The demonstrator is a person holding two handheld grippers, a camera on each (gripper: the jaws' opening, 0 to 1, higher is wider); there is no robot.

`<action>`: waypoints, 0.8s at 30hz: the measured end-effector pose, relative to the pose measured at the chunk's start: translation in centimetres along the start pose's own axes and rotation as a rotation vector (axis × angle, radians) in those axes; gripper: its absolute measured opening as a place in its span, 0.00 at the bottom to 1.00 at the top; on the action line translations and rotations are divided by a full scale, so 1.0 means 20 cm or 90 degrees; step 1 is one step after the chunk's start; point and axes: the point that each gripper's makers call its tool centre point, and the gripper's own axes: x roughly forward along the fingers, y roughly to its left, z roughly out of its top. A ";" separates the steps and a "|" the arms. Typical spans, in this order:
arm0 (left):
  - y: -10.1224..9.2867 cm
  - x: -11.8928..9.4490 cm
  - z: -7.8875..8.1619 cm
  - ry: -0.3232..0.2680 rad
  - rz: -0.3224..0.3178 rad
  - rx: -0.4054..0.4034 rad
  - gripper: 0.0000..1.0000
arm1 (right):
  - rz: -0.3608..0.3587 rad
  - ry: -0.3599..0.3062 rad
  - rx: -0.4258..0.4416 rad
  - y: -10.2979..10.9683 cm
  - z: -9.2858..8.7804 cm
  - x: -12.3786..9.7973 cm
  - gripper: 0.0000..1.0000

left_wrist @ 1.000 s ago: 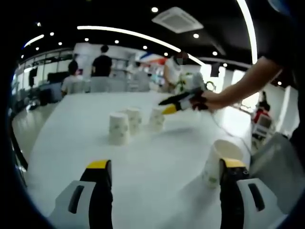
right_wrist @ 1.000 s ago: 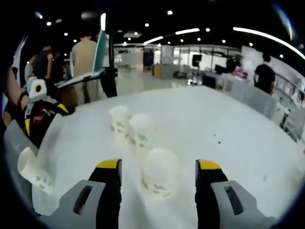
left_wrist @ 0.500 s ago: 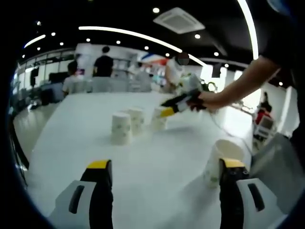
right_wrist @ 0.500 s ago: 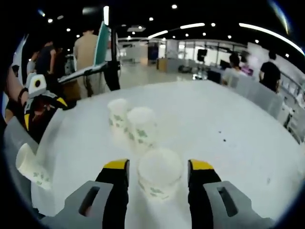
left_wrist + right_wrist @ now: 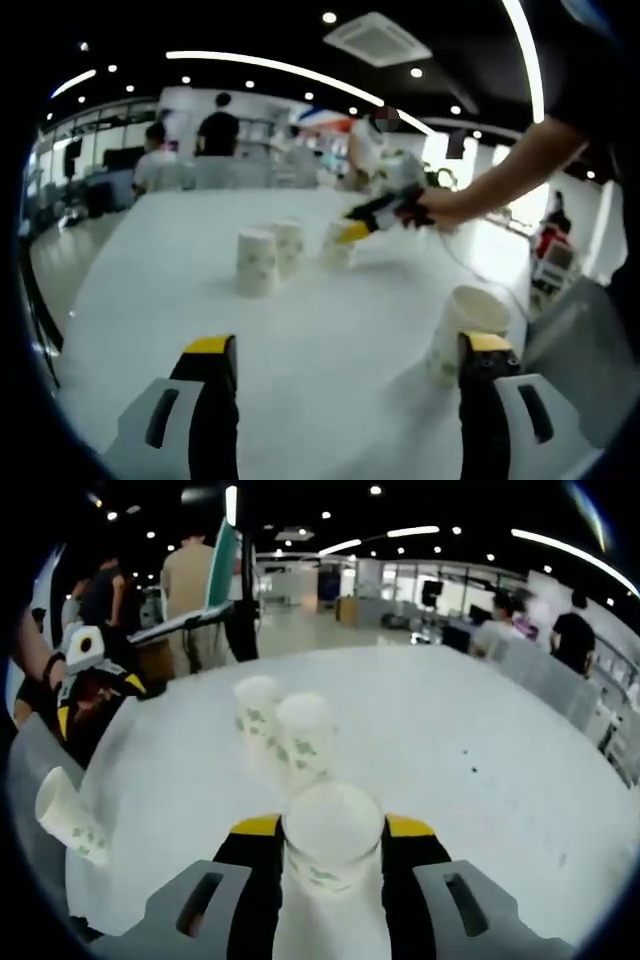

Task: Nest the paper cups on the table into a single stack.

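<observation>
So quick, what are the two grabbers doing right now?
Left gripper: open, holding nothing; a paper cup stands by one jaw.
Right gripper: closed on an upside-down paper cup.

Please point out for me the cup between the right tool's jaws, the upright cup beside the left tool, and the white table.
Gripped cup [image 5: 332, 832], right gripper view: on its flat upturned base.
Upright cup [image 5: 462, 325], left gripper view: on its side wall.
White table [image 5: 470, 720], right gripper view: on a bare part of its top.
</observation>
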 end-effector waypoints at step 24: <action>-0.05 -0.01 0.06 -0.015 0.002 0.008 0.88 | -0.028 -0.028 -0.016 0.03 0.03 -0.18 0.34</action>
